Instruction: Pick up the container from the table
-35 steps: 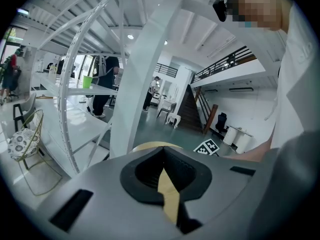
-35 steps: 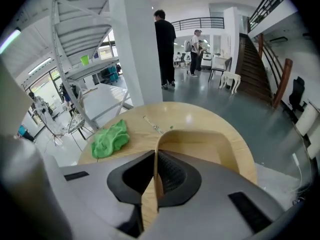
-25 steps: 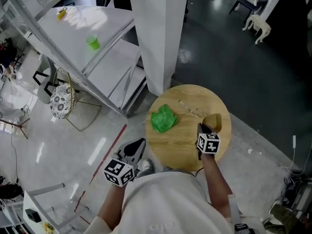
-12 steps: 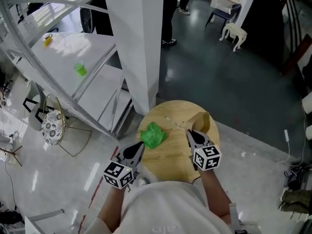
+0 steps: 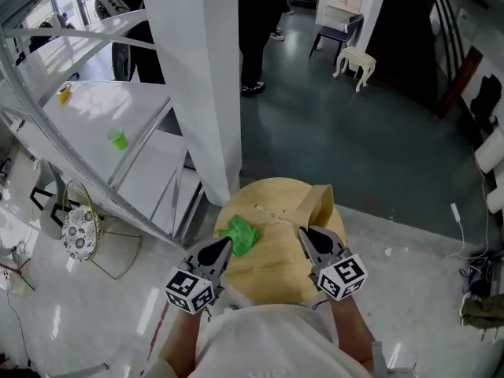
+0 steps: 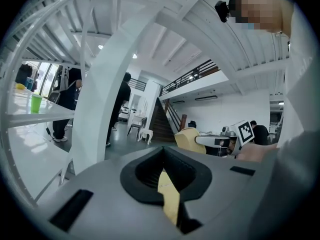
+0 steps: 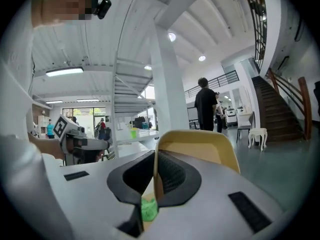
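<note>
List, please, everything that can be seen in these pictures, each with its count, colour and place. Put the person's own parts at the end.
table: one, round, light wood, in front of the person
container: one, pale yellow, held above the table's far right edge
crumpled thing: one, green, on the table's left part
pillar: one, white, behind the table
shelf: one, white, at the left
cup: one, green, on the shelf
stool: one, white, far off on the dark floor
standing person: one, dark clothes, beyond the pillar
left gripper: one, grey, shut, nothing in it, near the green thing
right gripper: one, grey, shut on the container's wall
</note>
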The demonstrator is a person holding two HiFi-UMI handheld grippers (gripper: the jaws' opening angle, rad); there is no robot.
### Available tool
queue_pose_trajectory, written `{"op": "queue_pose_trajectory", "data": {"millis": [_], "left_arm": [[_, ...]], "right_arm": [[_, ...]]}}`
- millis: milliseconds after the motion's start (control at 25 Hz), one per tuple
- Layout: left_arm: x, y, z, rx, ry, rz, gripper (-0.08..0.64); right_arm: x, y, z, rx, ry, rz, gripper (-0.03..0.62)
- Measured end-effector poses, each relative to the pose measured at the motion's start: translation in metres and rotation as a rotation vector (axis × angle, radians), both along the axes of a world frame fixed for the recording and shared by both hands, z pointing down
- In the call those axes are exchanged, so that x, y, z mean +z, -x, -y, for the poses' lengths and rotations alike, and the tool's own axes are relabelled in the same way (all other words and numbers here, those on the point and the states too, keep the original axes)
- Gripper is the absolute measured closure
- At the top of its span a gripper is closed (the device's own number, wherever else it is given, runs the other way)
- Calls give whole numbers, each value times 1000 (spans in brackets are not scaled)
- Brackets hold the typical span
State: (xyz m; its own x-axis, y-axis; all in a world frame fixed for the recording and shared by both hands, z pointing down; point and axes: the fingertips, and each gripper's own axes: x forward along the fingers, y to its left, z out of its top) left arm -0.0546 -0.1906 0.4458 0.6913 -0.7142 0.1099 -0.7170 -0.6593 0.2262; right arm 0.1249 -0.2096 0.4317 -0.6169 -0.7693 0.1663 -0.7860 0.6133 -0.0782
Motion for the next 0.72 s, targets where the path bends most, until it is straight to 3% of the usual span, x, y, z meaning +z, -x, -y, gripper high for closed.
{"op": "queue_pose_trajectory", "data": {"millis": [280, 720], "left_arm": [[-8, -16, -5, 47, -26, -11, 545], [-6, -36, -8, 107, -24, -21, 545]], "right_arm": [[-15, -11, -26, -15, -78, -3, 554], [-6, -25, -48, 32, -81, -4, 554]]}}
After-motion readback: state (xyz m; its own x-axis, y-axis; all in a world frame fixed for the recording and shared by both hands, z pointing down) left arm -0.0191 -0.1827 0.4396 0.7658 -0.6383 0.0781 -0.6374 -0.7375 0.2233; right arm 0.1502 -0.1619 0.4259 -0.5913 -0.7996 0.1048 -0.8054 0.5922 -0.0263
